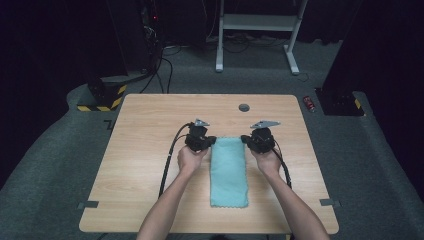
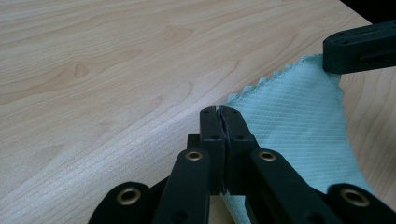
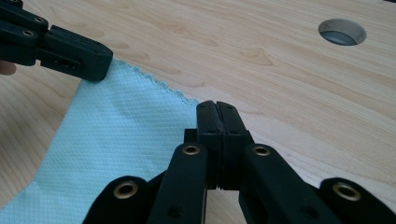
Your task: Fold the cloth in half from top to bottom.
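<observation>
I have both claws, left [image 2: 219, 112] and right [image 3: 216, 107], pinched on the cloth's [image 1: 229, 170] far corners, I think. Next I fold it toward me, evenly.

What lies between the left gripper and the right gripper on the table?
In the high view, the far edge of the light blue cloth spans the stretch between the left gripper and the right gripper; each is shut on one far corner.

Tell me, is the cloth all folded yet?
Not yet. The cloth already lies as a long narrow strip on the table. Both the left gripper and right gripper are shut on its far corners, lifting that edge. Folding it toward the near end probably remains.
</observation>
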`<state>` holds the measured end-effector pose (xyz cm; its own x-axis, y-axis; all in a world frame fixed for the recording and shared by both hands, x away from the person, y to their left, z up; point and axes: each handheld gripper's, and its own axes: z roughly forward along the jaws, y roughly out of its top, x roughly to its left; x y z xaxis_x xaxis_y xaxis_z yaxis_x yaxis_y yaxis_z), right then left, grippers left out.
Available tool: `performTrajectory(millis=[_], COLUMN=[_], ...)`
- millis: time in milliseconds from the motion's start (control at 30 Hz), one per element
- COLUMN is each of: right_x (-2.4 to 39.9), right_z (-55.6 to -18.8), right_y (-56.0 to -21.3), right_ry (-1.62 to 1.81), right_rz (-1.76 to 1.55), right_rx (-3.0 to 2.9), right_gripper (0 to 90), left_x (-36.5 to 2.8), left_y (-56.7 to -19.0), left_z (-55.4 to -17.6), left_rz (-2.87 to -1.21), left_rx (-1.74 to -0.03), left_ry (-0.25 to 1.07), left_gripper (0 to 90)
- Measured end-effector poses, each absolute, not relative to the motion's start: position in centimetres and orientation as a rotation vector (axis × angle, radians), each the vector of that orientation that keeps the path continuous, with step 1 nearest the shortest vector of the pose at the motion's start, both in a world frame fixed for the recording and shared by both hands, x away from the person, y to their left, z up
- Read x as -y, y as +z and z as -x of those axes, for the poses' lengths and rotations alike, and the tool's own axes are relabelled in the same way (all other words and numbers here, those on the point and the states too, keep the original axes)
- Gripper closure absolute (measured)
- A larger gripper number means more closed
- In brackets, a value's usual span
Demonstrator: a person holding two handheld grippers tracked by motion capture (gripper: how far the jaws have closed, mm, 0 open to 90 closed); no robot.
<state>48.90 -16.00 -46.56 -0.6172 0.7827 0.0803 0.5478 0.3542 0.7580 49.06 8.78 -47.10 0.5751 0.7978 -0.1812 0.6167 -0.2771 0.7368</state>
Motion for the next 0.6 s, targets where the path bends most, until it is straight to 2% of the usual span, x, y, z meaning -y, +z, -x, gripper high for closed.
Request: performTrajectory(millis=[600], right_x=[16.9], right_z=[-51.0], right_y=[-43.0], right_ry=[1.136], right_rz=[-1.196], right_rx=[-2.25], right_gripper=[89.8], left_x=[-7.6], left_y=[-43.2], left_z=[-51.5], left_rz=[-1.954], left_rx=[-1.104], left_ry=[0.339], left_gripper=[88.8])
